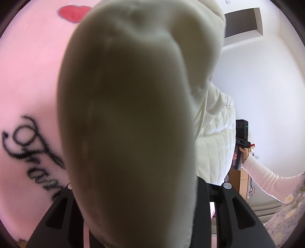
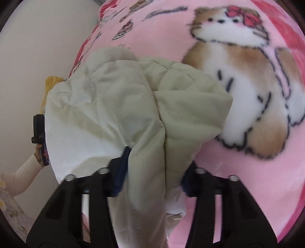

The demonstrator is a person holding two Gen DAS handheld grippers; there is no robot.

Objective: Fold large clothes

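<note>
A cream quilted jacket [image 2: 118, 106] hangs lifted between both grippers above a pink blanket [image 2: 228, 171]. My right gripper [image 2: 152, 167] is shut on a bunched fold of the jacket, which fills the gap between its blue pads [image 2: 120, 175]. In the left wrist view the jacket [image 1: 125, 124] bulges right against the lens and hides the fingertips; my left gripper [image 1: 133, 190] is shut on it. The quilted body [image 1: 215, 137] hangs toward the right gripper's handle [image 1: 241, 143]. The left gripper's handle [image 2: 40, 137] shows at the left edge of the right wrist view.
The pink blanket [image 1: 28, 76] has black script, a red heart [image 1: 74, 11] and a cat picture [image 2: 247, 85]. White walls [image 1: 266, 85] lie behind. The person's sleeved arm [image 1: 266, 183] reaches in. A yellow object [image 2: 47, 85] pokes out beside the jacket.
</note>
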